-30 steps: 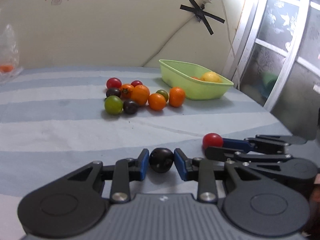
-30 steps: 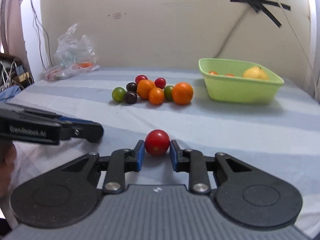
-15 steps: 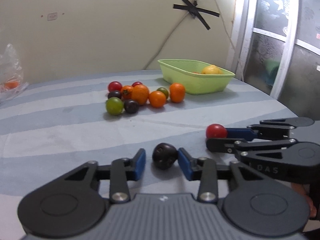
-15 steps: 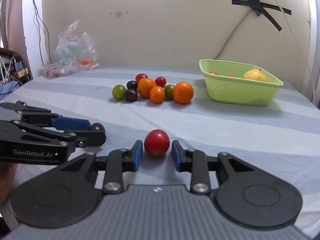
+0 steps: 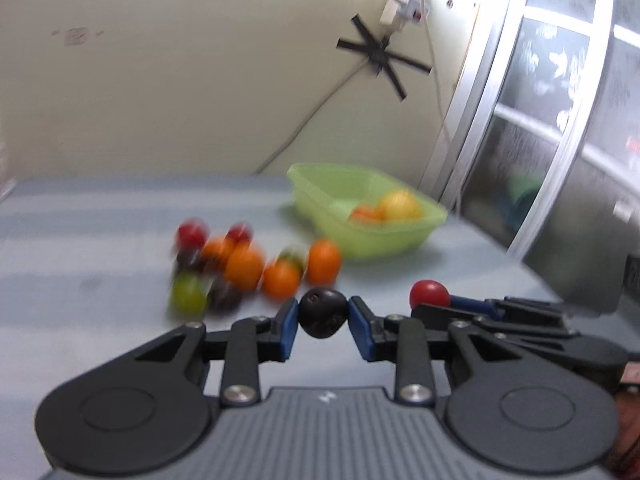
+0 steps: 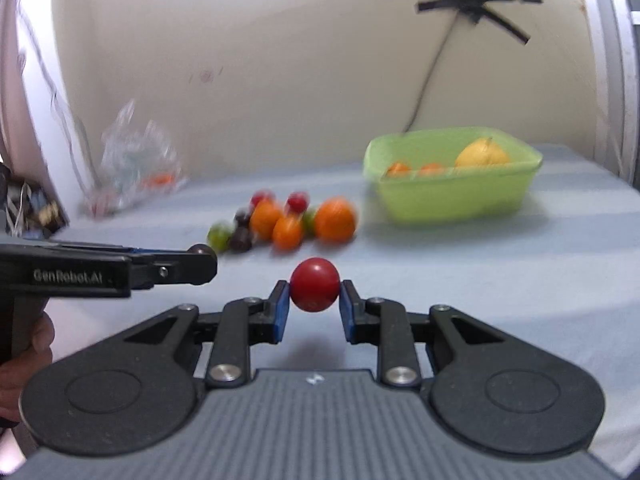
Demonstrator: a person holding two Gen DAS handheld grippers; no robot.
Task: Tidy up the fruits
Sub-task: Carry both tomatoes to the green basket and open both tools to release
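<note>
Left wrist: left gripper (image 5: 323,319) clamped on a dark purple fruit (image 5: 322,313), blue pads touching both sides, held above the striped tablecloth (image 5: 100,320). Blurred fruit pile (image 5: 244,268) ahead, green basket (image 5: 384,240) behind it to the right

Right wrist: right gripper (image 6: 314,304) clamped on a red tomato (image 6: 315,285), lifted, shadow on the cloth below. Basket holds a yellow fruit (image 6: 482,154), well apart

Crumpled plastic bag (image 6: 132,160) by wall, black tape cross (image 6: 476,4), window frame (image 5: 492,120)
</note>
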